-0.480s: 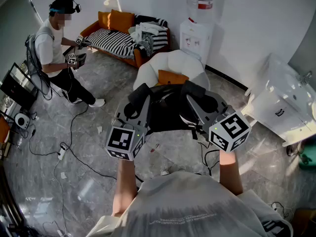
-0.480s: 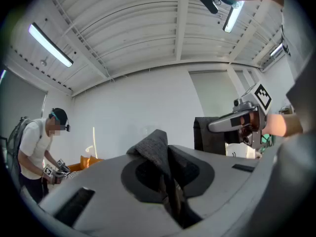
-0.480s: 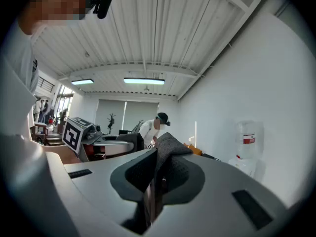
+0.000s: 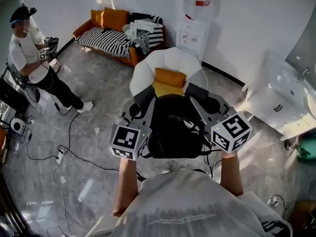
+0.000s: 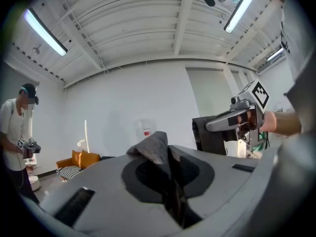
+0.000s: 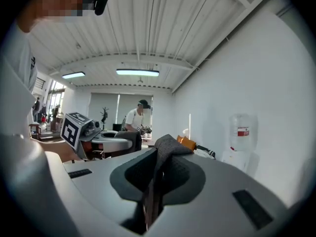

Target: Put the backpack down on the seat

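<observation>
Just before the white seat (image 4: 148,65), the black backpack (image 4: 175,127) is hanging in the air between the two tools, not yet set down. The left gripper (image 4: 142,95) is clamping one strap (image 5: 154,149), and the right gripper (image 4: 198,93) is pinching the other strap (image 6: 167,149), with the jaws of each closed on the fabric. I judge this as the carrying step. Next, both grippers are needing to go forward and down together, releasing only when the seat is bearing the bag.

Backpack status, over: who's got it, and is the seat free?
Left gripper and right gripper shut on backpack straps. Hanging before white chair, not down. Orange cushion on seat.
</observation>
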A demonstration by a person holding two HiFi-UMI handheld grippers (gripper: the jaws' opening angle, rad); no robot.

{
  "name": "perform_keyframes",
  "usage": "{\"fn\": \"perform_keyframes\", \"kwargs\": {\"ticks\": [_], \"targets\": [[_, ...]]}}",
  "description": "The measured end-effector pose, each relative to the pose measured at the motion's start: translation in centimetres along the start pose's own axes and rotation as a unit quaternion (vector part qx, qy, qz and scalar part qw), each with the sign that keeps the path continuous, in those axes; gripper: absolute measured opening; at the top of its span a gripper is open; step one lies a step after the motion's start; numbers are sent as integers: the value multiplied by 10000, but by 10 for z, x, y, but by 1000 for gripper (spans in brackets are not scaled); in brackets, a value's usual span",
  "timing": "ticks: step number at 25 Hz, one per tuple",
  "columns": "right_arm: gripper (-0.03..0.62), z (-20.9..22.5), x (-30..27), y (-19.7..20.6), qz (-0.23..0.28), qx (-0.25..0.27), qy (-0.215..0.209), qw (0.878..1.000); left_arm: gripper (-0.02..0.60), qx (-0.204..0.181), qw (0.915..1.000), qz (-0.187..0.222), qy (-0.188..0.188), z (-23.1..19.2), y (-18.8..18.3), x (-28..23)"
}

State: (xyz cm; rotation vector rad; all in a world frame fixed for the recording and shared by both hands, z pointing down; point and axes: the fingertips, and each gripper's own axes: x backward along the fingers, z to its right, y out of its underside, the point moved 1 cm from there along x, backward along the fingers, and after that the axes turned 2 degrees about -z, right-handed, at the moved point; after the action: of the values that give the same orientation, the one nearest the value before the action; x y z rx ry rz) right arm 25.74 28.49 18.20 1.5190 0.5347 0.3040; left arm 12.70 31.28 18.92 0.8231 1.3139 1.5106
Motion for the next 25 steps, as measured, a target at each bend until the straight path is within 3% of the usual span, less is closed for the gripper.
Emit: {"fn": "perform_keyframes", "kwargs": {"ticks": [8,12,25], "targets": [[31,-17,-15,13,-129,-472,393,9980,42,89,9989,54,449,-10,15,15],[31,-23,-24,11,-157,-566,407,9974,41,146,9986,49,500,-24,18,15],[31,-17,-59,-10,-113,-273,454,9985,43,1,9979,97,646,-70,15,-11]]}}
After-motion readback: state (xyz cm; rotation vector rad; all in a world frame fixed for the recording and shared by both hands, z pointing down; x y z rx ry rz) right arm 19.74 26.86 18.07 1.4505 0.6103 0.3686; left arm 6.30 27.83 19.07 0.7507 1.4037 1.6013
